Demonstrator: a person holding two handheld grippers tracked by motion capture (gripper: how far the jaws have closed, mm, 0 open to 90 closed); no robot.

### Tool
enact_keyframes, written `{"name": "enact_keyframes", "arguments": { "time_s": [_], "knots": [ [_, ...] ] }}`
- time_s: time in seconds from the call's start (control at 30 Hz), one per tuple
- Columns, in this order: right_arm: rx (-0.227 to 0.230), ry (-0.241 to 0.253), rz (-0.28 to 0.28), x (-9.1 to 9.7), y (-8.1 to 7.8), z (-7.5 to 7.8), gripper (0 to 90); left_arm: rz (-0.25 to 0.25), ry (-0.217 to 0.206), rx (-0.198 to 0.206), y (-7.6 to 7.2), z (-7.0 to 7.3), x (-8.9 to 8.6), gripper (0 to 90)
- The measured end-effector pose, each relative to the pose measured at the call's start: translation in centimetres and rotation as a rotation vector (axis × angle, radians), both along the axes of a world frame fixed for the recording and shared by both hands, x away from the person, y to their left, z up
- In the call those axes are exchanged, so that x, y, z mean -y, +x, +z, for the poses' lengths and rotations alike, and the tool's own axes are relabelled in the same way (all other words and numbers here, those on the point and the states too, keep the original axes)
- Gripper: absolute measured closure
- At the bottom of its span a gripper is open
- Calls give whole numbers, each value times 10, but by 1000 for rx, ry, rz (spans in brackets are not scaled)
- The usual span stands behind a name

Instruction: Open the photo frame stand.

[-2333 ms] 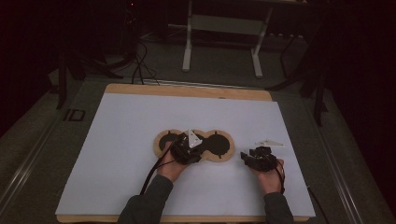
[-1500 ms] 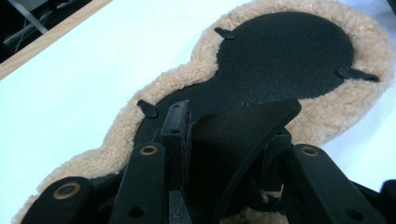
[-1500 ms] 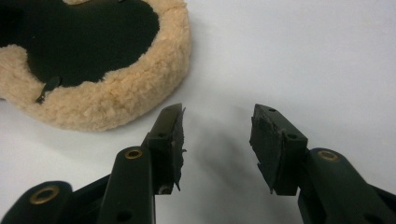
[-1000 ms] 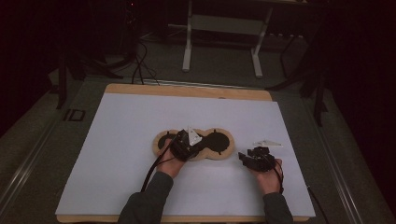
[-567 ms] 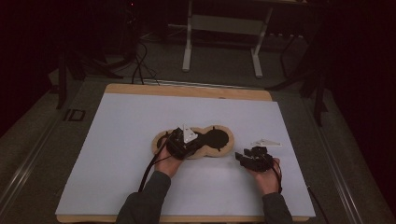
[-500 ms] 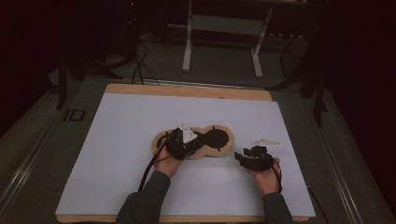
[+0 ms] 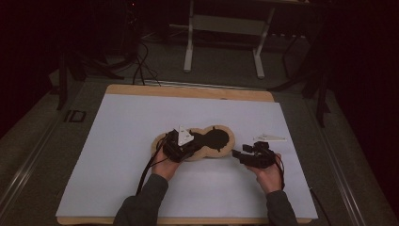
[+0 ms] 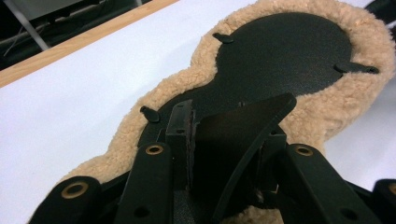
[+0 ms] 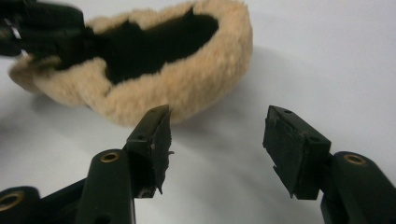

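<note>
High view showed a peanut-shaped fleece pad (image 7: 195,143) lying flat on the white desk (image 7: 117,136), black backing up and tan pile showing around its rim. Its long axis ran across the desk from the left tongs (image 7: 178,147) towards the right tongs (image 7: 249,157), rising slightly towards the far side at its right lobe. The left tongs sat on the pad's left lobe. In the left gripper view they (image 8: 224,135) were closed on a black flap (image 8: 243,126) of the backing, which stood up bent between the pads, with the other lobe of the pad (image 8: 285,56) stretching away ahead of them.

The right tongs lay just off the pad's right end, apart from it, pointing back along the long axis. In the right gripper view they (image 9: 217,135) stood wide with nothing between them, having just been opening, and the near lobe of the pad (image 9: 187,88) sat just ahead and a little to the left of the gap. The right hand (image 7: 268,172) was the free one and the nearer to that lobe, so any approach would probably run leftward along the pad's length.
</note>
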State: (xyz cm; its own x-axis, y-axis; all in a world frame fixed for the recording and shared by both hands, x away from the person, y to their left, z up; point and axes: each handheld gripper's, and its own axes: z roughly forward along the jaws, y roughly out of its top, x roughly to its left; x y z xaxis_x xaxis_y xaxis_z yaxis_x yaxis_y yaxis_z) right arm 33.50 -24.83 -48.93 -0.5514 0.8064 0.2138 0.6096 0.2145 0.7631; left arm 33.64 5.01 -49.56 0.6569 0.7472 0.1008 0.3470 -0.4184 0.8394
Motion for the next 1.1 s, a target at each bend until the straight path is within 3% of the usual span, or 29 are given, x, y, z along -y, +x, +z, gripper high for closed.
{"name": "enact_keyframes", "arguments": {
  "time_s": [0.27, 0.37, 0.73, 1.1],
  "knots": [
    [9, 59, -1, -6, 7, 15, 387, -4, -21, 21, -6, -2, -6, 675],
    [12, 52, 0, -10, 10, 22, 377, -2, -27, 27, -8, -2, -7, 675],
    [-85, 67, 6, -22, 33, 25, 308, -2, -69, 40, -12, -2, -13, 675],
    [-163, 139, 34, -30, 47, 23, 338, -7, -112, 64, -16, -4, -20, 674]
  ]
}}
